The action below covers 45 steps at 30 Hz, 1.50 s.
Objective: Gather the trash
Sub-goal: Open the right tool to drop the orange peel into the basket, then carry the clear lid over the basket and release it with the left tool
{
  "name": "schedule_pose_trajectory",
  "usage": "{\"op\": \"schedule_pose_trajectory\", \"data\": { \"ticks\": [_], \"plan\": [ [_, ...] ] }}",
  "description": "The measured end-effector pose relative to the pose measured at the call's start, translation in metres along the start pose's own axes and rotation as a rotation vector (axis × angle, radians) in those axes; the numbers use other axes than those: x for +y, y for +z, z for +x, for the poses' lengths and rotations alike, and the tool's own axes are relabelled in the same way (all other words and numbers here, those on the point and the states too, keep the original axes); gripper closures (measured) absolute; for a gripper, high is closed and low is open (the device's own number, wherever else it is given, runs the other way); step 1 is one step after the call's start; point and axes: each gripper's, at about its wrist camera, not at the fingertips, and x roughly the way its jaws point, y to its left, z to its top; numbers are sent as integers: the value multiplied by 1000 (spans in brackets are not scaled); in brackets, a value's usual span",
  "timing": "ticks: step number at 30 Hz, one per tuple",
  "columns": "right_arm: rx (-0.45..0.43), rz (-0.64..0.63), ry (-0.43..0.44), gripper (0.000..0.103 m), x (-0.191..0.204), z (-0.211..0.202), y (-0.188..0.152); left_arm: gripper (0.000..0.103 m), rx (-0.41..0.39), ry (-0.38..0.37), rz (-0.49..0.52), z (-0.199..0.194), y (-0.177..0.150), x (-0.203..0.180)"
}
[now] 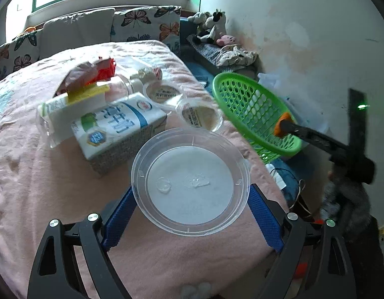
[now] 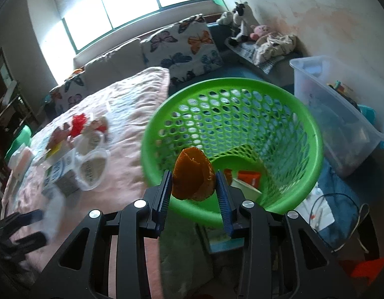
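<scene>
My left gripper (image 1: 192, 189) is shut on a round clear plastic lid (image 1: 190, 159), its blue pads pressing the rim on both sides above the pink bed (image 1: 42, 186). Behind it lie a milk carton (image 1: 112, 127), two clear cups (image 1: 199, 114), a plastic bottle (image 1: 137, 79) and a red wrapper (image 1: 106, 68). My right gripper (image 2: 193, 174) is shut on a piece of orange peel (image 2: 189, 184), held over the near rim of the green mesh basket (image 2: 231, 84). In the left wrist view the basket (image 1: 241, 104) tilts beside the bed's right edge.
An orange packet (image 2: 249, 178) and a white carton lie in the basket. A clear storage bin (image 2: 341, 114) stands to its right. Cables and paper (image 2: 323, 214) lie on the floor. Butterfly pillows (image 1: 147, 25) and plush toys (image 1: 211, 25) are at the back.
</scene>
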Motion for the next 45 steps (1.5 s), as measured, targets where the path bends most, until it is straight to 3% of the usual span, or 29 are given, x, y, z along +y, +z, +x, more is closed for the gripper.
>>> {"op": "schedule_pose_trajectory", "data": {
  "ticks": [6, 11, 20, 35, 45],
  "plan": [
    [30, 6, -42, 64, -13, 20, 7, 18, -53, -25, 9, -23, 18, 0],
    [17, 29, -62, 45, -22, 23, 10, 18, -84, -43, 18, -28, 41, -4],
    [-12, 38, -58, 44, -27, 8, 10, 18, -115, -74, 85, -15, 87, -32],
    [-64, 80, -90, 39, -52, -34, -8, 17, 36, -157, 220, 77, 122, -101],
    [-48, 132, -104, 39, -71, -37, -22, 16, 137, -105, 293, 129, 120, -128]
  ]
}}
